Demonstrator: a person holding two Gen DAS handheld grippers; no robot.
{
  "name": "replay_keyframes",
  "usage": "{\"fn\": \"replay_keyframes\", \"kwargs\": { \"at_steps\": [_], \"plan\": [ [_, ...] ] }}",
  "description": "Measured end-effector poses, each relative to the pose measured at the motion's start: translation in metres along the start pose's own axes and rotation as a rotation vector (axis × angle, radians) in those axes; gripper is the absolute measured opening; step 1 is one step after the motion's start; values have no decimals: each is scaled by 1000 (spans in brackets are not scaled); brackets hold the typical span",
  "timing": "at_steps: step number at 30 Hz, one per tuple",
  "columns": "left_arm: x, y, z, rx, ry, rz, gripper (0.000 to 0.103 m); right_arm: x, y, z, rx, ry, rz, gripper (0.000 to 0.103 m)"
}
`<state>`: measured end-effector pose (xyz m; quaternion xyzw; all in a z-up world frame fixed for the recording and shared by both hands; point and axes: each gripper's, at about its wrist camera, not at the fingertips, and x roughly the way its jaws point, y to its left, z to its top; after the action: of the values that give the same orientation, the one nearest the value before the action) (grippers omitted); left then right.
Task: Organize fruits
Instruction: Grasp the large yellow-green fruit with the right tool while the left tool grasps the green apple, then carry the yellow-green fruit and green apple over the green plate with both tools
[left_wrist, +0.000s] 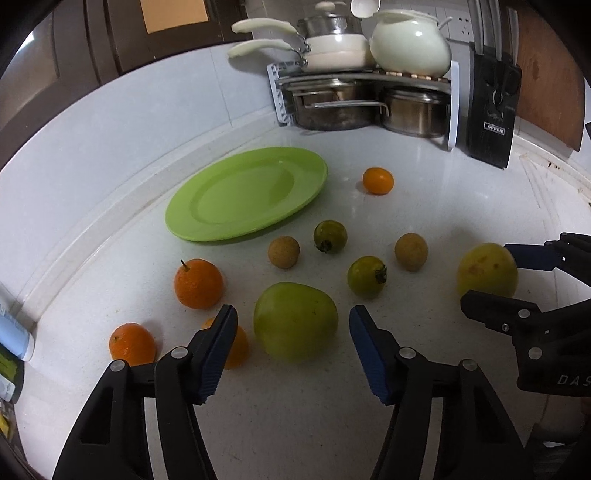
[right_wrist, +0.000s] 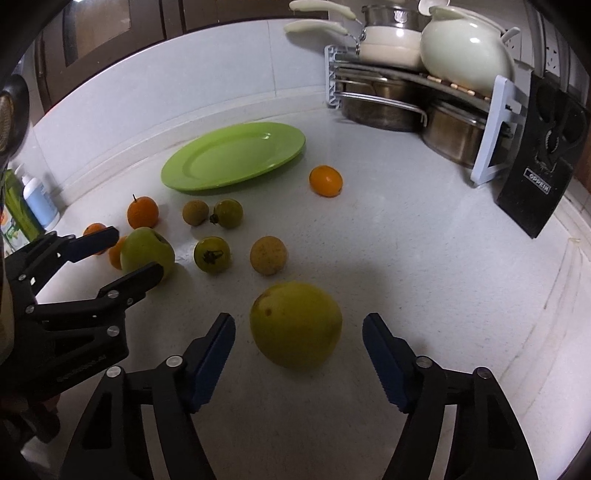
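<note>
Both tools gape wide on the white counter, the left gripper (left_wrist: 293, 349) straddling a green apple (left_wrist: 295, 320) and the right gripper (right_wrist: 298, 356) a yellow-green apple (right_wrist: 295, 323), the green plate (left_wrist: 192, 225) bare behind

White speckled countertop (left_wrist: 424, 166), pale tiled backsplash (left_wrist: 110, 122), dark wood cabinets (left_wrist: 74, 55) behind. Corner rack (left_wrist: 369, 77) with pots, black knife block (left_wrist: 493, 110), possibly wall sockets (left_wrist: 463, 27). Dim light.
</note>
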<state>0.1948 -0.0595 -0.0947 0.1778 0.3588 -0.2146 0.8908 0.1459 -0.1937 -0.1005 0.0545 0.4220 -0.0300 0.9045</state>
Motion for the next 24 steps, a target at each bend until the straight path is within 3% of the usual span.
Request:
{"fn": "replay_keyframes", "kwargs": {
  "at_steps": [13, 24],
  "plan": [
    [15, 0, 1, -7, 29, -27, 49, 16, -1, 2, 19, 34, -7, 53],
    [-2, 4, 1, -58, 2, -38, 49, 8, 1, 3, 2, 11, 11, 53]
  ]
}}
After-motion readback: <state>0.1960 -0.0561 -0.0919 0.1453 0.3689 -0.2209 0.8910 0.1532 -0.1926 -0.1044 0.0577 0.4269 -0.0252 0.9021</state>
